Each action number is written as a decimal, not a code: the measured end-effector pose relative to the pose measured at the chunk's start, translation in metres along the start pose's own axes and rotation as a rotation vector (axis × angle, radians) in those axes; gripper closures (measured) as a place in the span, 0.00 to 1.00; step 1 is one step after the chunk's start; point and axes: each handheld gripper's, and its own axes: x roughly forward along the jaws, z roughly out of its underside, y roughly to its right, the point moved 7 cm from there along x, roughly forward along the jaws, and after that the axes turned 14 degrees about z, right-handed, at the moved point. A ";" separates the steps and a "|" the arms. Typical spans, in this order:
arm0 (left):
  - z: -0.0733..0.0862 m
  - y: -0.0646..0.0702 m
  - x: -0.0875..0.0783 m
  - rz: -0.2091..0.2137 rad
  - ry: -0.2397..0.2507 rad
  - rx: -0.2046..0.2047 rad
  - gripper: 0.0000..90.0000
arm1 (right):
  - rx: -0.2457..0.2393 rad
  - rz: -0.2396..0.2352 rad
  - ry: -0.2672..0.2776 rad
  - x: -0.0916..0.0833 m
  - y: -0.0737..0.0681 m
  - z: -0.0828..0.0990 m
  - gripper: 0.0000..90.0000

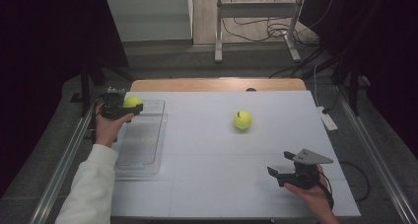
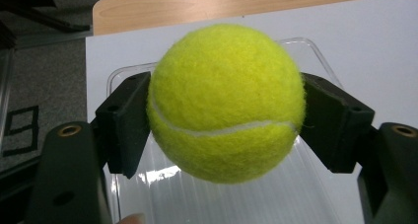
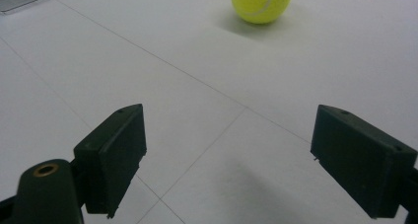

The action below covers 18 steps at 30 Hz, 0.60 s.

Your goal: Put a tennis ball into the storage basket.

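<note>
Left claw (image 1: 129, 109) clamps one tennis ball (image 1: 132, 102) above the far end of the clear tray (image 1: 140, 150), not yet released; second ball (image 1: 242, 120) lies on the counter (image 1: 212, 184) right of the tray, right claw (image 1: 280, 167) open, empty.

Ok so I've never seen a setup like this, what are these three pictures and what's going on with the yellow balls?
A person sits at a white table and holds a hand-operated two-jaw gripper in each hand. The high view looks down from above; each of the other two comes from a camera riding on one gripper. The left gripper is clamped on a tennis ball, held above a clear plastic tray. The right gripper is open with nothing between its jaws, near the table's front right. A second tennis ball lies loose in the middle of the table.
</note>
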 end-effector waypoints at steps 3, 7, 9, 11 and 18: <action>0.001 -0.004 0.001 -0.006 -0.009 -0.006 0.30 | 0.002 0.000 0.000 0.000 0.000 0.000 0.16; 0.002 -0.006 0.003 -0.008 -0.016 -0.010 0.30 | 0.001 0.000 -0.001 0.000 0.000 0.000 0.16; 0.003 -0.008 0.004 -0.012 -0.022 -0.011 0.30 | 0.001 -0.001 -0.002 0.000 0.000 0.000 0.16; 0.003 -0.008 0.005 -0.013 -0.023 -0.013 0.30 | 0.000 -0.001 -0.002 0.000 0.000 0.000 0.16; 0.005 -0.011 0.008 -0.019 -0.038 -0.011 0.30 | 0.001 0.000 -0.002 0.001 0.000 0.000 0.16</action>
